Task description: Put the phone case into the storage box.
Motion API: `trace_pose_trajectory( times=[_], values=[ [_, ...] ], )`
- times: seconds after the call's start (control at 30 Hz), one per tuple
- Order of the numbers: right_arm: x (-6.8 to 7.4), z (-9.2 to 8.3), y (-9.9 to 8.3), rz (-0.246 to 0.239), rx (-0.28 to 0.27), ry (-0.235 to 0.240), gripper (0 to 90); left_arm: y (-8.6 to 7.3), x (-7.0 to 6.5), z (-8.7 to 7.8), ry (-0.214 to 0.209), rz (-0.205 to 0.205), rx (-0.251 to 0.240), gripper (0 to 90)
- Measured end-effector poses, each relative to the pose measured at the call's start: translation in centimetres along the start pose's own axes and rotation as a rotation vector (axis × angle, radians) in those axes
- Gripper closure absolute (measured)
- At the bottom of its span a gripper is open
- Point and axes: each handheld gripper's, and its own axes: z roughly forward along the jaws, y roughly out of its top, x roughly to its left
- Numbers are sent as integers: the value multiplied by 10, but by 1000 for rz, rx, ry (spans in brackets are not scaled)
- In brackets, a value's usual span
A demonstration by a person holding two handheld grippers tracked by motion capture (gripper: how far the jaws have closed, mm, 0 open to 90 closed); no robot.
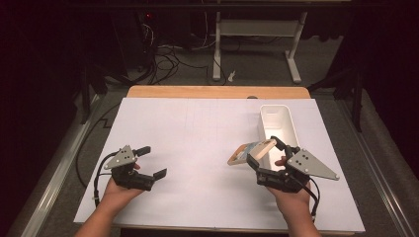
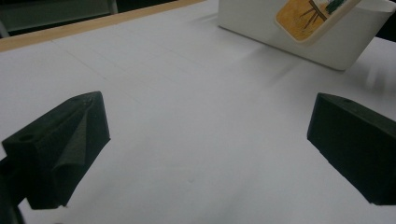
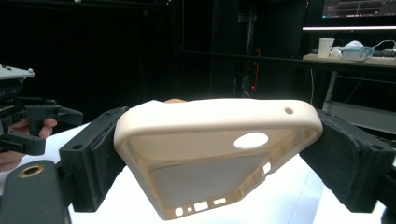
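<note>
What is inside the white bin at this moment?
The white bin shows bare white walls and floor at its far end. The phone case in the right gripper covers its near corner.

Left gripper (image 1: 150,161): matte black body, two blocky wedge-shaped jaws, each with a small round hole near the tip. Grey three-cornered plate with dark screws on top; black cable trails from the rear. Right gripper (image 1: 263,151): same build, plate larger-looking. Forearms bare, no sleeves visible.
</note>
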Motion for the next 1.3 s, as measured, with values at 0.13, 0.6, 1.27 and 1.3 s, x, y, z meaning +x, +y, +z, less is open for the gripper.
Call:
trace_pose_trajectory(
  times=[0.13, 0.6, 1.27, 1.3],
  values=[
    [-1, -2, 2, 3, -8, -5, 126, 0, 0, 0, 0, -1, 2, 4],
    [-6, -12, 11, -3, -41, -29, 127, 0, 0, 0, 0, 1, -4, 4],
    [-19, -30, 23, 2, -104, -85, 128, 0, 0, 0, 3, 7, 1, 4],
    [-20, -31, 23, 4, -107, -90, 128, 0, 0, 0, 3, 7, 1, 4]
  ],
)
